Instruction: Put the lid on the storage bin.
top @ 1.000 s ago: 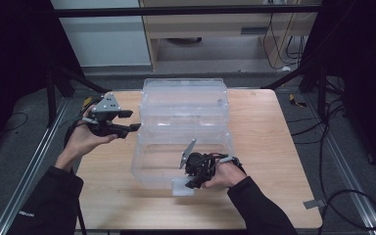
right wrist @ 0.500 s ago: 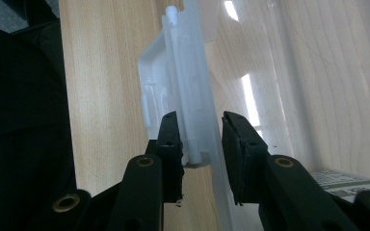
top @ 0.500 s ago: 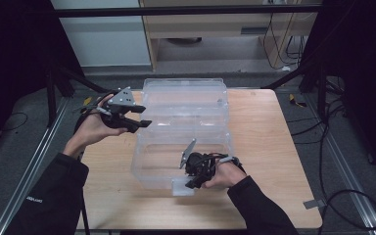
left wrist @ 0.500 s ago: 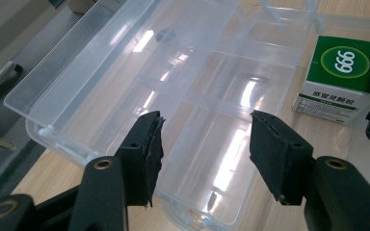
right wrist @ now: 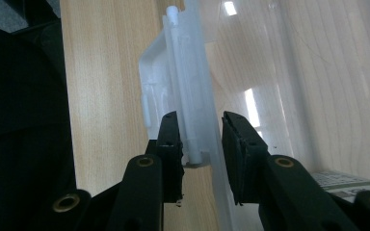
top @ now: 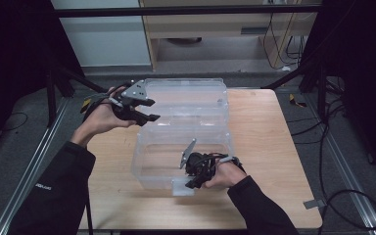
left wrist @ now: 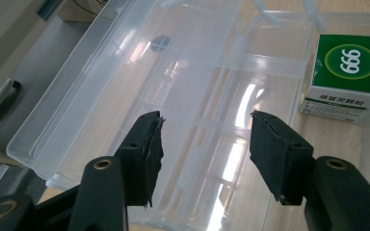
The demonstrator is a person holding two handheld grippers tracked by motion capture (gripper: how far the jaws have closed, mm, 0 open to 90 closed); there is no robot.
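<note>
left gripper [top: 144, 108]: jaws apart, empty, over lid [top: 186, 95] | right gripper [top: 192, 180]: jaws around box [top: 183, 152] front wall and latch [right wrist: 183, 96], contact unclear | green carton [left wrist: 349, 77]: beyond left jaws

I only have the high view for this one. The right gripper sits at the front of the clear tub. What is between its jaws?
Observer: A white clasp and the clear front wall stand between the jaws of the right gripper. I cannot tell whether the pads press on them.
Operator: Is there anything near the lid, where the left hand is?
Observer: Yes, the left gripper view shows a green and white carton marked 666 beside the lid.
</note>
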